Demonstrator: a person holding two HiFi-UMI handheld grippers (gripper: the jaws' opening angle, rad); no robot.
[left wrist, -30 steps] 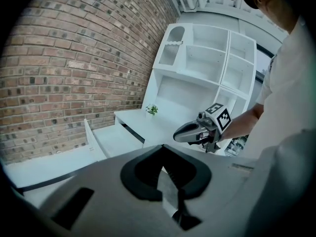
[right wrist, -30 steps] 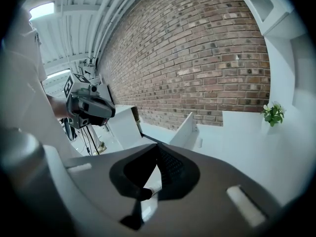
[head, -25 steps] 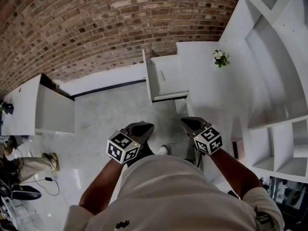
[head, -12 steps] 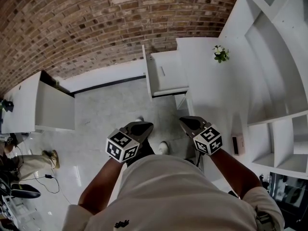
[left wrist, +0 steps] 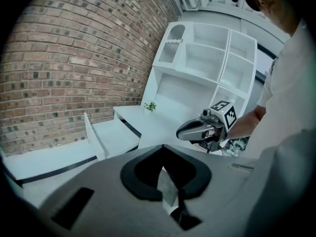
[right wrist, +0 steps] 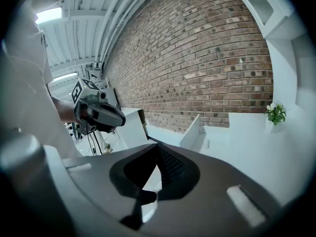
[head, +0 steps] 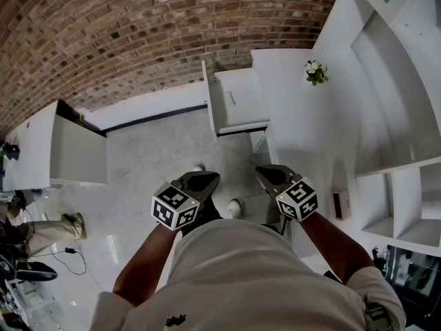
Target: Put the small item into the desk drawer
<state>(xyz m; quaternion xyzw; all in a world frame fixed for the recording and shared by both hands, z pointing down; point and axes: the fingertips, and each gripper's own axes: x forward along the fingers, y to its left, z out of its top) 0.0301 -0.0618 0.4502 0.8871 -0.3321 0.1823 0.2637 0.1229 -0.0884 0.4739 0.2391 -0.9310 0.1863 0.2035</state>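
Two hand-held grippers, one open drawer

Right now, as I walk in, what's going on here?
A person stands facing a white desk whose drawer is pulled open. They hold the left hand-held gripper and the right hand-held gripper at waist height, both shut and empty. A small item lies on the desk at the right, untouched. A small plant stands farther back.
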